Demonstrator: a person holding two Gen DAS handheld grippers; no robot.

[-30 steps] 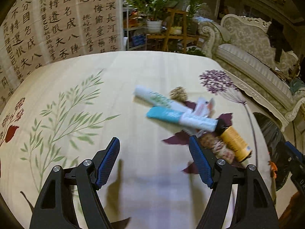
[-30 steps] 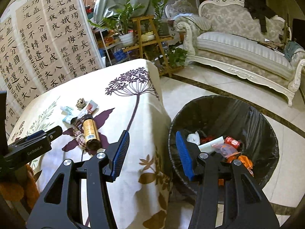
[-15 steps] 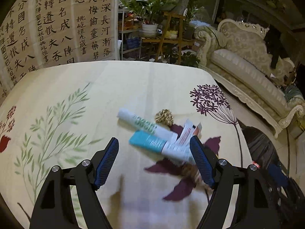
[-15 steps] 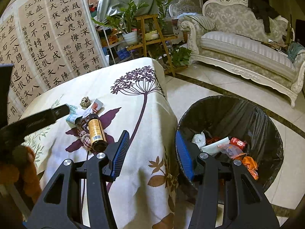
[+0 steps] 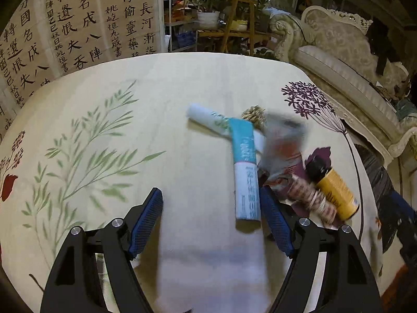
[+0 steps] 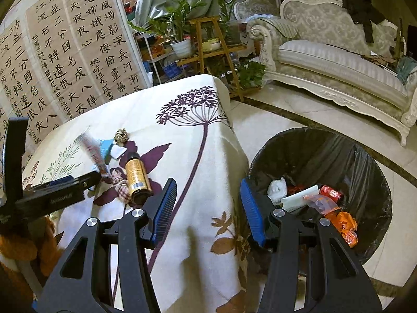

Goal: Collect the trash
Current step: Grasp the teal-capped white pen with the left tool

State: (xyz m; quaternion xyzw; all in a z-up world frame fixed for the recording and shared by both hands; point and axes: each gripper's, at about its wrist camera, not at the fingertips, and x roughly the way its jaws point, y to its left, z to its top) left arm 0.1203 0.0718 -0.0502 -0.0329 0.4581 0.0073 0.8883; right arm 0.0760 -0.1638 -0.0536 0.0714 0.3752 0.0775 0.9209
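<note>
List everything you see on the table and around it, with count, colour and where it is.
teal-and-white tube: one, on the tablecloth by the left gripper's right finger
white tube with green print: one, behind the teal one
yellow bottle with black cap: one, right of the pile
striped rolled bundle: one, beside the bottle
tan twine knot: one, far end of the pile
blurred wrapper: one, colour unclear
floral tablecloth: one, cream
black-lined bin: one, on the floor, holding trash
left gripper: open
right gripper: open, empty
</note>
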